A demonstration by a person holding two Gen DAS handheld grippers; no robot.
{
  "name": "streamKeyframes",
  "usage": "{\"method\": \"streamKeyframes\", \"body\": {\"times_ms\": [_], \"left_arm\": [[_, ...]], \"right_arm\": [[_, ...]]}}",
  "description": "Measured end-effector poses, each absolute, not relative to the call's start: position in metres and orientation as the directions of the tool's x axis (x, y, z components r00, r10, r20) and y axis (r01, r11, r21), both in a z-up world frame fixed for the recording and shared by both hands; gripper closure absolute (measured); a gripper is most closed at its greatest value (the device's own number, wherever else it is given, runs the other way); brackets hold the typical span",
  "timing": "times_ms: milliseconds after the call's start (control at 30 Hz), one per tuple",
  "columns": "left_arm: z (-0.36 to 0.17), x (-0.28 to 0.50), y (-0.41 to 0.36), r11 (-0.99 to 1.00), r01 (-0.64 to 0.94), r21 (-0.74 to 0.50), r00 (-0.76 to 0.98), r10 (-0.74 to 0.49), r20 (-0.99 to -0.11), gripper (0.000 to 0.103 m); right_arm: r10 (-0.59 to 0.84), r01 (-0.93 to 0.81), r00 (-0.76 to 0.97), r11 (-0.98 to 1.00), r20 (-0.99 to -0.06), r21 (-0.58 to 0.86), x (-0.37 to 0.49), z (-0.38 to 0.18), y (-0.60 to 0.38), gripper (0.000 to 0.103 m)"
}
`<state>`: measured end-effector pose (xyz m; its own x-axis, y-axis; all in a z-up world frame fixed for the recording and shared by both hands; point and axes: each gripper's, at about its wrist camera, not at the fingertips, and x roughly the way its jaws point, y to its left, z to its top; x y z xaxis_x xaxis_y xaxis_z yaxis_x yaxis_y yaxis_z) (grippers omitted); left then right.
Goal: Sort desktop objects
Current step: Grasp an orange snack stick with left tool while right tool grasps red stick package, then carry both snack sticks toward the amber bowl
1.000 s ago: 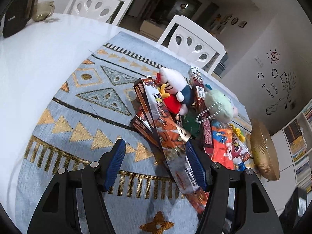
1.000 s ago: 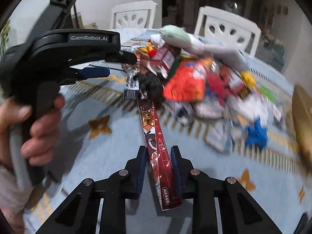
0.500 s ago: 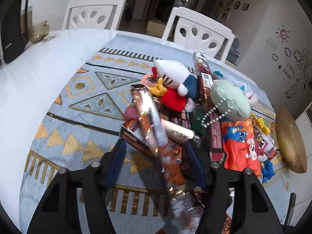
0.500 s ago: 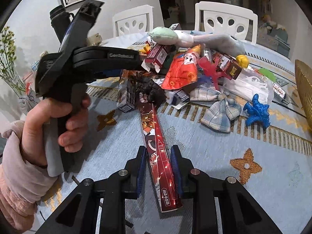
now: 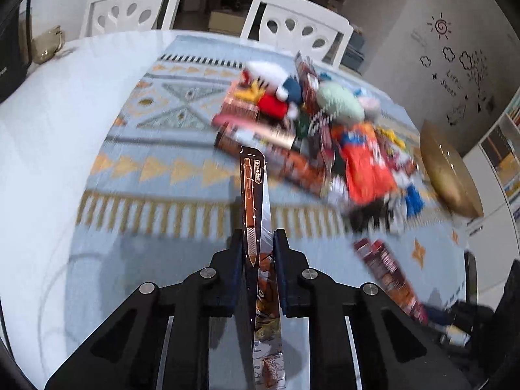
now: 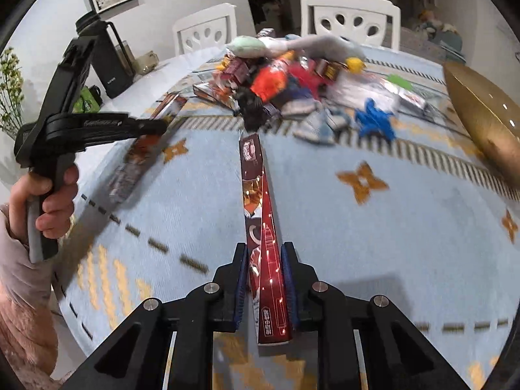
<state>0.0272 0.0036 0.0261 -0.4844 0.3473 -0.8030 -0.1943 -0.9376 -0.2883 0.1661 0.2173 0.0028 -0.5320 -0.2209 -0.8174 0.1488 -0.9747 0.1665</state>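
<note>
Pale blue cloth [image 6: 406,227] with gold triangles; dark red box [image 6: 265,260].

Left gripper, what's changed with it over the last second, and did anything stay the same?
The left gripper, open around a long pen box lying on the pile a second ago, has shut on it and lifted it clear of the pile. The right gripper stays clamped on its red box and has drawn back from the pile. The gold bowl has not moved.

White table [image 5: 48,123]; blue patterned cloth [image 5: 169,201] on it.
</note>
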Motion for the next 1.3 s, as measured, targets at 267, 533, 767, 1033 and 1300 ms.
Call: {"method": "streamKeyframes", "body": {"times_ms": [267,533,767,1033,1300], "left_arm": [[0.017,0.043,0.004,-0.95,-0.208,-0.235,-0.483,0.308,-0.82,0.076],[0.017,0.062,0.039,-0.964,-0.268,0.006,-0.566,0.152,-0.81,0.087],[0.041,0.078,0.055,-0.952,-0.304,0.031,-0.599,0.165,-0.783,0.089],[0.118,0.093,0.106,-0.898,-0.44,-0.014,-0.644,0.326,-0.692,0.089],[0.17,0.079,0.2,-0.807,-0.586,-0.074,-0.608,0.498,-0.618,0.089]], "right_arm": [[-0.18,0.145,-0.526,-0.982,-0.831,0.121,0.148,0.005,0.188,0.065],[-0.141,0.152,-0.564,-0.986,-0.814,0.065,0.144,0.004,0.171,0.086],[-0.356,0.151,-0.591,-0.93,-0.724,0.334,0.162,0.032,0.208,0.086],[-0.322,0.044,-0.743,-0.898,-0.586,0.437,0.204,0.102,0.284,0.086],[-0.015,-0.226,-0.878,-0.868,-0.479,0.441,0.233,0.172,0.387,0.086]]}}
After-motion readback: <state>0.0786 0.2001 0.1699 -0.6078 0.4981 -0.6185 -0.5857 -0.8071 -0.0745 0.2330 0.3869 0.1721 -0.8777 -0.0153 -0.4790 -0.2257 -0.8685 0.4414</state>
